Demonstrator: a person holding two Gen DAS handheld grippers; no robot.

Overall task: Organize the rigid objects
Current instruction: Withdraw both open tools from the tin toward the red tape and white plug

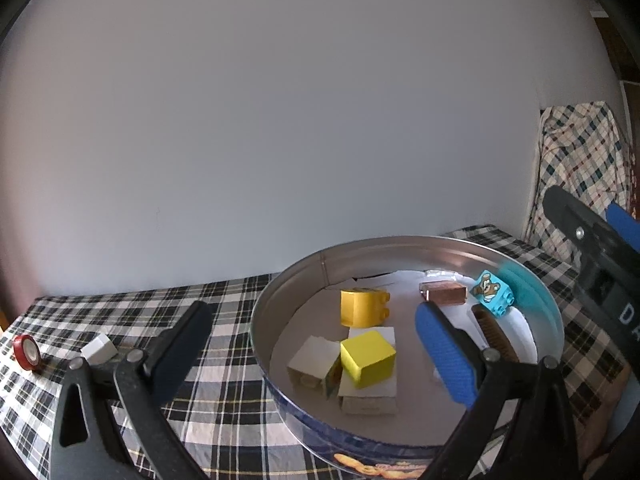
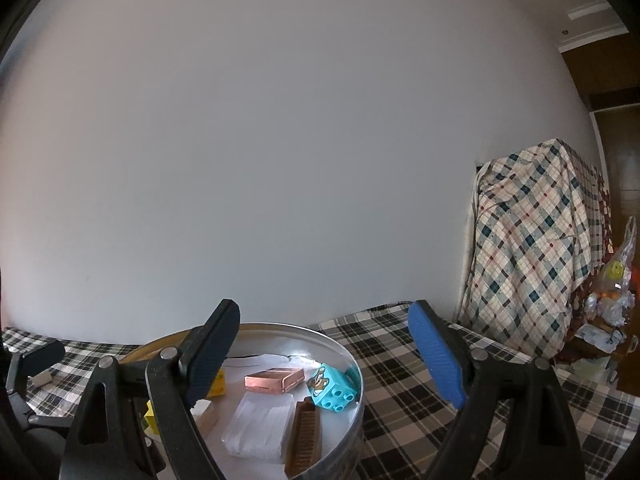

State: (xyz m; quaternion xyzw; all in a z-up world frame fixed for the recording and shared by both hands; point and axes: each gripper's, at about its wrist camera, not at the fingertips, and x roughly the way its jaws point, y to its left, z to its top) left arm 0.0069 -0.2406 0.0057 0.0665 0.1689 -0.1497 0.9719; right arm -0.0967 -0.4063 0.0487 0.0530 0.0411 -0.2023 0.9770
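A: What is in front of you?

B: A round metal tin (image 1: 400,254) sits on a worktop (image 1: 224,384) covered in black and white checked cloth. Inside it lie a yellow block (image 1: 367,358), a yellow cylinder-shaped brick (image 1: 364,307), a white cube (image 1: 314,364), a copper-coloured box (image 1: 443,292), a turquoise brick with a bear picture (image 1: 491,292) and a brown comb (image 1: 494,334)

A: And your fingers?

B: My left gripper (image 1: 316,342) stands wide with nothing in it, one finger outside the tin, the blue one over its inside. My right gripper (image 2: 324,354) is also spread wide and holds nothing, above the tin's far side

A: Anything outside the tin?

B: A red roll of tape (image 1: 26,352) and a small white block (image 1: 99,349) rest on the cloth, well to the left
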